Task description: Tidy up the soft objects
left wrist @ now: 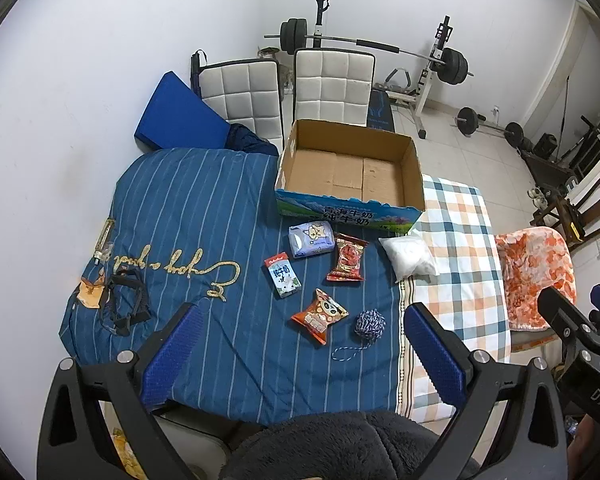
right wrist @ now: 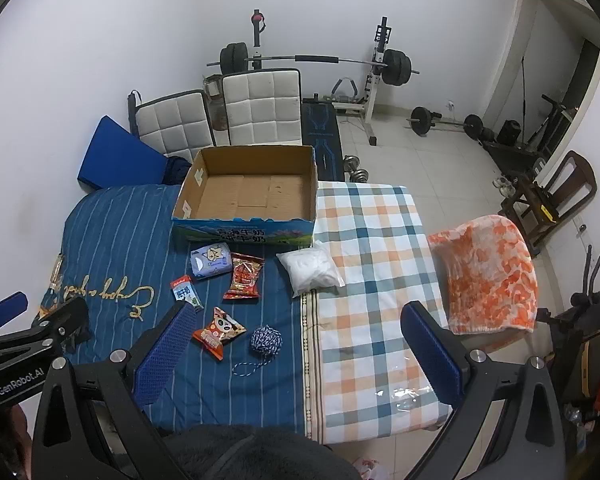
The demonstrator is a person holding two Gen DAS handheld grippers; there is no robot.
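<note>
Progress nil: open brown cardboard box (left wrist: 350,168) at 12 o'clock on bed sits empty; soft packets, white bag (left wrist: 409,257) and blue-white yarn ball (left wrist: 369,323) lie loose before it; left hand-held gripper (left wrist: 300,348) and right hand-held gripper (right wrist: 296,344) both released, holding nothing

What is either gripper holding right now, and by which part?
Nothing. The left gripper and right gripper are both open and empty above the bed.

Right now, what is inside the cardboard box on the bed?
Nothing that shows: the cardboard box is open, with only its bare brown bottom flaps visible in both views. The strip just behind its near wall is hidden. The snacks and yarn ball still lie outside on the blue quilt.
</note>
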